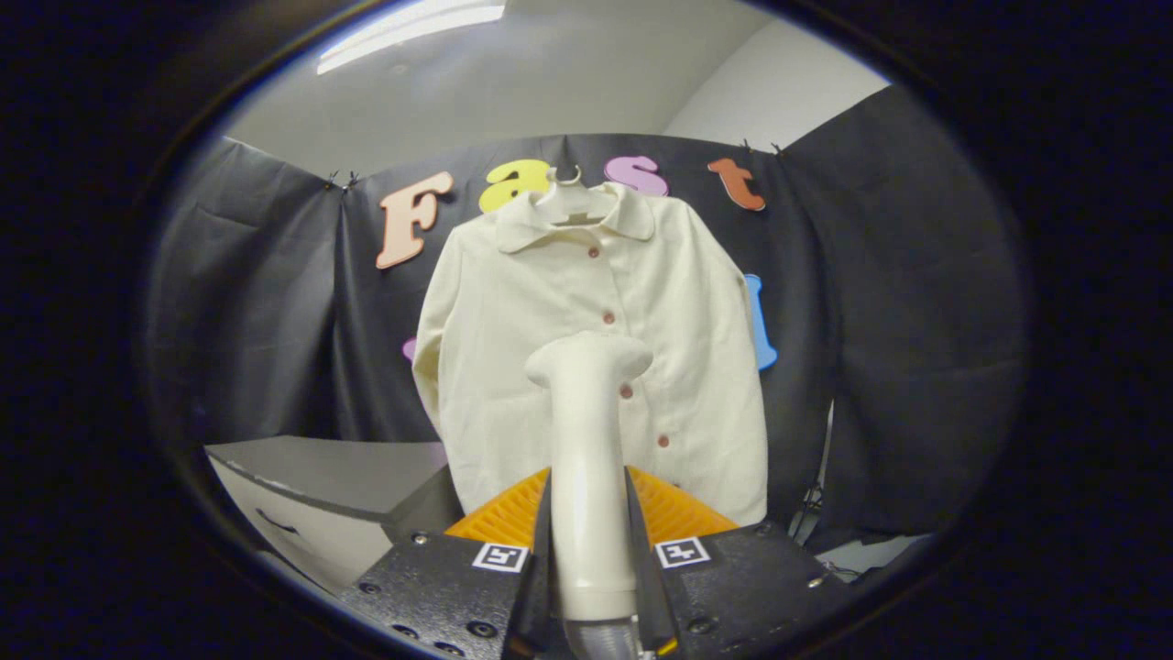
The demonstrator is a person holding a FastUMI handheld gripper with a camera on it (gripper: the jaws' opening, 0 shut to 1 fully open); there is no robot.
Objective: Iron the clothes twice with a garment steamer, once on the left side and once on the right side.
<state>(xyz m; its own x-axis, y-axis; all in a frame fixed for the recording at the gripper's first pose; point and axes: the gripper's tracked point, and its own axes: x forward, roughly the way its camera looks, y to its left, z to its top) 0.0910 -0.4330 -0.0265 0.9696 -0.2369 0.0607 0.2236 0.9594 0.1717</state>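
So my claw is clamped tight on the steamer handle, both fingers squeezing it, head pointing up at the shirt hanging on its hanger straight ahead, still apart from the fabric. My worry: that smooth handle twisting in my grip, or the head snagging buttons and swinging the shirt.

Gripping the cream garment steamer upright by its handle, both fingers of the gripper pressing its sides. Hanging beyond on a hanger: a cream buttoned shirt, steamer head overlapping its front. Standing nearby, a grey box.
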